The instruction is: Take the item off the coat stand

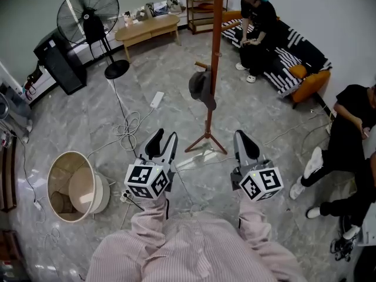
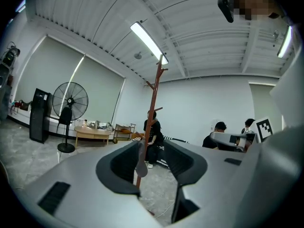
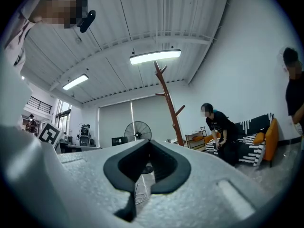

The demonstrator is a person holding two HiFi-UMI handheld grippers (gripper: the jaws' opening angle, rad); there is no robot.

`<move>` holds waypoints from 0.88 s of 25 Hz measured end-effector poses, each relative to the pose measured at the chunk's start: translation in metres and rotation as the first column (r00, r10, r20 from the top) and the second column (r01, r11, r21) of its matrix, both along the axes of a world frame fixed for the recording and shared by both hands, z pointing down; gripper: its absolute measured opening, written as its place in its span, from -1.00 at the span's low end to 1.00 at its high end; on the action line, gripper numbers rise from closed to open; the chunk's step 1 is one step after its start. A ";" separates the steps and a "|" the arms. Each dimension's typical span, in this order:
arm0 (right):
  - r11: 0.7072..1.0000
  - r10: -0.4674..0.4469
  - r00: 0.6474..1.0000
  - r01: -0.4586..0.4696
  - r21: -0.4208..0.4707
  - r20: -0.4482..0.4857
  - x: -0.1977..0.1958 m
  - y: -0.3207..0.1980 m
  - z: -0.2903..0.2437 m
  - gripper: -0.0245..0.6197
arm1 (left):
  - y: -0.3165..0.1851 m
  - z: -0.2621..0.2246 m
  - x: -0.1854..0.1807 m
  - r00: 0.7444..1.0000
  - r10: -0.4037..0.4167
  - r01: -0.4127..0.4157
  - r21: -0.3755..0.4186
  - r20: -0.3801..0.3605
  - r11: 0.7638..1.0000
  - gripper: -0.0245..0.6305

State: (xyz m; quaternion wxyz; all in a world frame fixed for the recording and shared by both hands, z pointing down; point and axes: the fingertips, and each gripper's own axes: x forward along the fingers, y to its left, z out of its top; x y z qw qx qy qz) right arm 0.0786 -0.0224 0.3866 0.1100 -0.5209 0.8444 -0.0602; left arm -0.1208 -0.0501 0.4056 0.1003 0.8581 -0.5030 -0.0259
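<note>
Head view: the cap [image 1: 201,88] hangs with its long axis vertical from a low peg on the left side of the coat stand [image 1: 215,51]. It is well ahead of both tools, over the open floor. The left tool [image 1: 163,147] is spread and empty. The right tool [image 1: 246,144] is pressed together.

Left gripper view: the distant cap shows centred in the gap, so this side is judged better aligned.

Right gripper view: the jaw tips meet and the cap is hidden.

No writing is legible. The marker cubes [image 1: 147,181] carry patterns only.
</note>
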 end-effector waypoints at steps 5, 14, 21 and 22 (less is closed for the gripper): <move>1.000 -0.023 1.000 0.023 -0.010 -0.002 -0.008 -0.021 0.001 -0.91 | -0.020 0.011 -0.002 1.000 0.007 -0.007 -0.040 -0.003 0.999 -0.46; 0.997 -0.072 0.997 0.072 -0.040 0.003 -0.019 -0.073 0.012 -0.91 | -0.064 0.029 -0.015 0.999 -0.034 0.032 -0.087 -0.015 0.996 -0.46; 0.996 -0.065 0.998 0.066 -0.061 0.024 -0.011 -0.132 0.012 -0.91 | -0.126 0.030 -0.009 0.999 -0.031 0.029 -0.096 -0.016 0.995 -0.46; 0.996 -0.069 0.997 0.070 -0.062 0.024 -0.010 -0.140 0.012 -0.91 | -0.135 0.029 -0.007 0.999 -0.031 0.029 -0.095 -0.016 0.995 -0.46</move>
